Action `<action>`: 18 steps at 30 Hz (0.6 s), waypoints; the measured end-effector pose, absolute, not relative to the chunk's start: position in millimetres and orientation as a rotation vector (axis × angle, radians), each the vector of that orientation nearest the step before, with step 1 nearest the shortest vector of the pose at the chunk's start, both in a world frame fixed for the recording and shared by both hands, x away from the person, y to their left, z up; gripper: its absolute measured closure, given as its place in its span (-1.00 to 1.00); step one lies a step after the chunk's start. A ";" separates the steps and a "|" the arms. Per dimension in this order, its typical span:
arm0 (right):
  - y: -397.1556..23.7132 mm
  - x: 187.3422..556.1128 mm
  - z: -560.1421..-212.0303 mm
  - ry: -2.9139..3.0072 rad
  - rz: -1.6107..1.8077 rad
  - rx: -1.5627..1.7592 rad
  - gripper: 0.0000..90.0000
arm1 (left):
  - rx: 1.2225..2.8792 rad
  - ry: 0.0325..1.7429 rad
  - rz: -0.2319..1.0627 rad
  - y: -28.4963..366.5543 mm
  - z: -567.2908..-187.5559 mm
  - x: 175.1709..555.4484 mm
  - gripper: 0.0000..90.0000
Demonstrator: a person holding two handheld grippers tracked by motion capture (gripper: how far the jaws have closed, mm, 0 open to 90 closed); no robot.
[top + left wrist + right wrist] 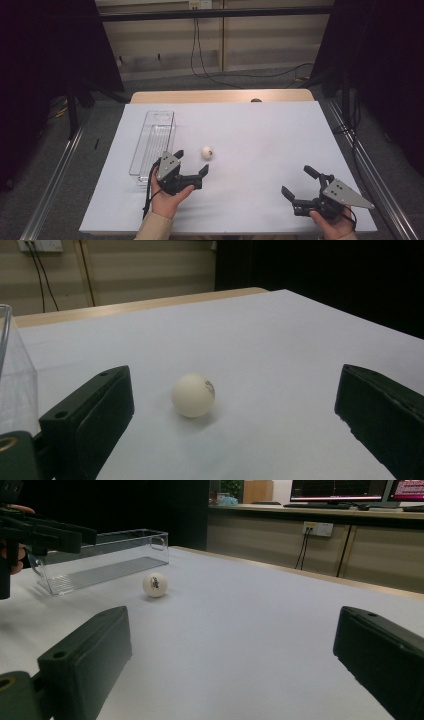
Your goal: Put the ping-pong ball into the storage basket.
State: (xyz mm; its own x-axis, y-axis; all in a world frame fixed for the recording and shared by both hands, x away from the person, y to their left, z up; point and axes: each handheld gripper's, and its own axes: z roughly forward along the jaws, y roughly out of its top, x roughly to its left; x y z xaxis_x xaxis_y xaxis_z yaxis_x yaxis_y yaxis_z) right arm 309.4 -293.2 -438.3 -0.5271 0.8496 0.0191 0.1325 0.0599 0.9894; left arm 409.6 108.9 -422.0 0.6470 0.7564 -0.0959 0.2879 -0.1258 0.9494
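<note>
A white ping-pong ball with a small dark mark lies on the white table sheet, just right of a clear plastic tray. My left gripper stands open a little short of the ball, which lies ahead between its jaws in the left gripper view, touching neither. My right gripper is open near the front right of the sheet, nothing between its jaws. In the right gripper view the ball lies far off beside the tray.
The long clear tray is empty and lies along the left side of the sheet. Dark curtains flank the table, cables run on the floor behind it, and metal rails run along both sides.
</note>
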 end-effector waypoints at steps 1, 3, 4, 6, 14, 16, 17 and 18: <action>-293.2 309.3 -438.3 1.736 1.518 0.984 -0.97 | 1.703 0.856 0.498 108.4 -422.3 409.9 -0.95; -293.1 309.2 -438.2 1.737 1.519 0.986 -0.97 | 1.698 0.869 0.504 107.0 -422.9 410.9 -0.95; -293.1 309.2 -438.2 1.738 1.520 0.985 -0.97 | 1.704 0.871 0.508 107.2 -423.1 411.4 -0.95; -293.1 309.2 -438.2 1.738 1.520 0.985 -0.97 | 1.707 0.877 0.507 107.0 -423.5 412.3 -0.95; -293.1 309.5 -438.4 1.739 1.520 0.980 -0.97 | 1.720 0.886 0.511 100.8 -426.0 416.4 -0.95; -293.2 309.4 -438.3 1.741 1.519 0.980 -0.97 | 1.722 0.891 0.515 99.8 -426.1 416.9 -0.95; -293.1 309.5 -438.4 1.741 1.521 0.978 -0.97 | 1.724 0.887 0.510 99.0 -426.6 418.2 -0.95; -293.4 309.4 -438.3 1.746 1.520 0.977 -0.97 | 1.721 0.896 0.509 97.9 -427.2 418.7 -0.95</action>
State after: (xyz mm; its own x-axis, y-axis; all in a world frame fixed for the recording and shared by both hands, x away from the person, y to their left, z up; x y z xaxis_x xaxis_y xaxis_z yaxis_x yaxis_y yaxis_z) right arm 309.4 -293.4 -438.3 -0.5356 0.8443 0.0170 0.1331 0.0645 0.9890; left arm 418.7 97.9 -427.2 0.6246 0.7751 -0.0953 0.3146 -0.1381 0.9391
